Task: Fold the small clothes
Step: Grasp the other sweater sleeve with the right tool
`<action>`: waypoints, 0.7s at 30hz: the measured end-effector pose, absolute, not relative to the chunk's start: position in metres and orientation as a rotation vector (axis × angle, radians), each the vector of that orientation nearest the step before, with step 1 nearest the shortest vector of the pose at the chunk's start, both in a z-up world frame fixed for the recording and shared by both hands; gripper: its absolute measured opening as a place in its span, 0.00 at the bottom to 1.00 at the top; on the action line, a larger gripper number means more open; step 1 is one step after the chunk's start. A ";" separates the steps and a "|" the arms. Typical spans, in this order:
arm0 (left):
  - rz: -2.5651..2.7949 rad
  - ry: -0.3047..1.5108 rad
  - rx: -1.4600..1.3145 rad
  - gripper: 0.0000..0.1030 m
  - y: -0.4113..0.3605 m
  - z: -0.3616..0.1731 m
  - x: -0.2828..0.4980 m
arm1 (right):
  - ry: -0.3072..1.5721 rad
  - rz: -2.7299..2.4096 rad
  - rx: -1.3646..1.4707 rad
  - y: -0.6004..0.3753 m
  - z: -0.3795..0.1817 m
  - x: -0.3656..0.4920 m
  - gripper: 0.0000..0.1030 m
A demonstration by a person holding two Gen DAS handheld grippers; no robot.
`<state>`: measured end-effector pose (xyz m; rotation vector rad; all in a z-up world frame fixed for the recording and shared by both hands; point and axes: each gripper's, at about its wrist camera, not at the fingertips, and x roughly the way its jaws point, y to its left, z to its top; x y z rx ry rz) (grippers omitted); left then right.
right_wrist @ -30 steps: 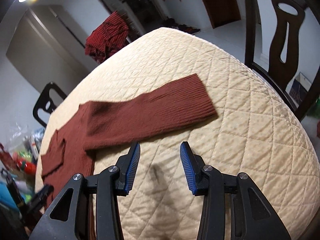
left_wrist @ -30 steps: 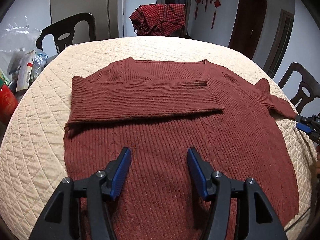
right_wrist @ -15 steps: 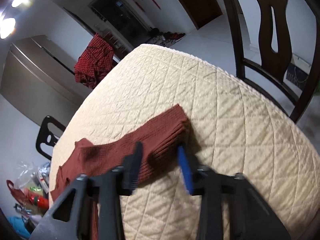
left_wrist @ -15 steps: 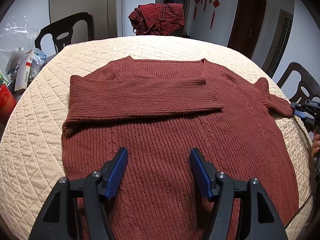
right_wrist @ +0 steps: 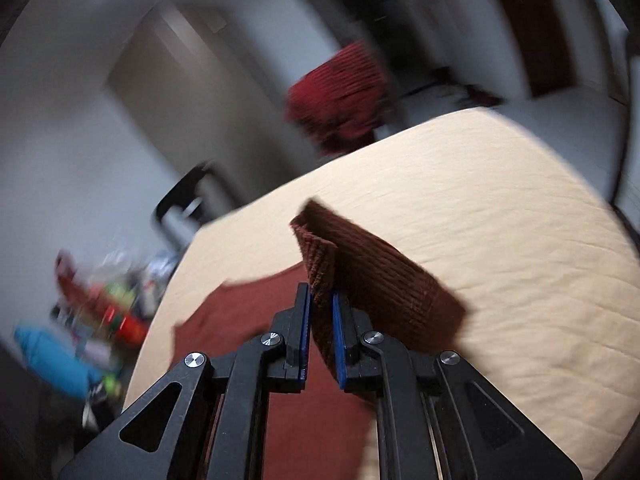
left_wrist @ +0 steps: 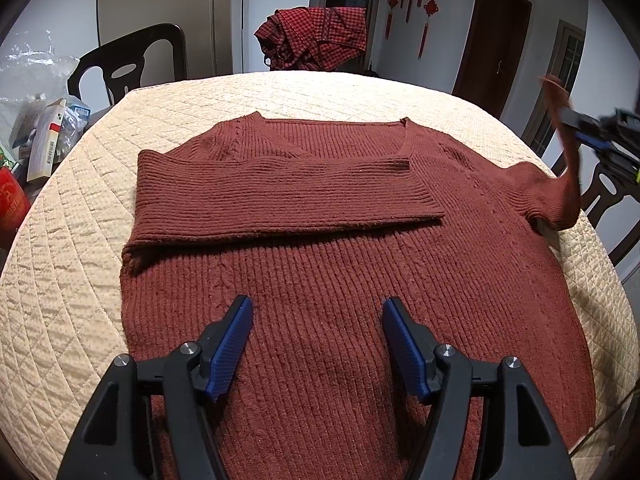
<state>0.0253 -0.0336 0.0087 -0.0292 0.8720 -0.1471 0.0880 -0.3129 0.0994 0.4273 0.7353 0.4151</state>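
Rust-brown ribbed knit sweater (left_wrist: 340,280) flat on cream quilted table cover (left_wrist: 72,280), one sleeve folded across chest. Right gripper (right_wrist: 320,312) clamped on other sleeve's cuff (right_wrist: 320,268) (lifted off cover). Left gripper (left_wrist: 318,344) over hem: jaws wide, just been opening, nothing between them.

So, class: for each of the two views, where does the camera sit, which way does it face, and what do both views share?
Left wrist: on the left tongs, open, looking down across the sweater on the quilted table.
Right wrist: on the right tongs, shut on the sleeve cuff, tilted over the table.
Shared: sweater, table, the red checked cloth; the left view also shows the right tongs.
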 end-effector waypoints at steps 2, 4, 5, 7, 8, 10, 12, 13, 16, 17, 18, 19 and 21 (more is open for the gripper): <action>-0.145 0.873 -0.030 0.68 -0.033 0.010 0.025 | 0.785 0.481 0.376 -0.280 0.088 0.097 0.10; -0.149 0.881 -0.040 0.68 -0.031 0.012 0.024 | 0.845 0.540 0.350 -0.255 0.069 0.105 0.10; -0.153 0.881 -0.051 0.68 -0.029 0.015 0.024 | 0.883 0.565 0.335 -0.242 0.058 0.109 0.10; -0.161 0.877 -0.077 0.68 -0.025 0.020 0.023 | 0.956 0.613 0.319 -0.227 0.039 0.112 0.11; -0.171 0.873 -0.095 0.68 -0.023 0.024 0.023 | 0.997 0.640 0.322 -0.222 0.031 0.113 0.11; -0.191 0.864 -0.123 0.68 -0.020 0.032 0.025 | 1.030 0.668 0.327 -0.219 0.025 0.110 0.18; -0.209 0.850 -0.132 0.68 -0.020 0.041 0.029 | 0.994 0.694 0.314 -0.224 0.030 0.099 0.19; -0.220 0.844 -0.133 0.68 -0.021 0.045 0.032 | 0.978 0.703 0.312 -0.227 0.034 0.095 0.19; -0.264 0.844 -0.139 0.68 -0.031 0.052 0.046 | 0.933 0.714 0.315 -0.243 0.046 0.083 0.20; -0.285 0.844 -0.137 0.68 -0.036 0.053 0.051 | 0.926 0.705 0.314 -0.247 0.047 0.081 0.20; -0.306 0.844 -0.133 0.68 -0.042 0.053 0.058 | 0.919 0.689 0.311 -0.255 0.047 0.075 0.20; -0.319 0.847 -0.130 0.68 -0.047 0.051 0.065 | 0.918 0.678 0.310 -0.260 0.046 0.073 0.20; -0.343 0.872 -0.128 0.68 -0.058 0.044 0.081 | 0.924 0.656 0.308 -0.266 0.042 0.069 0.20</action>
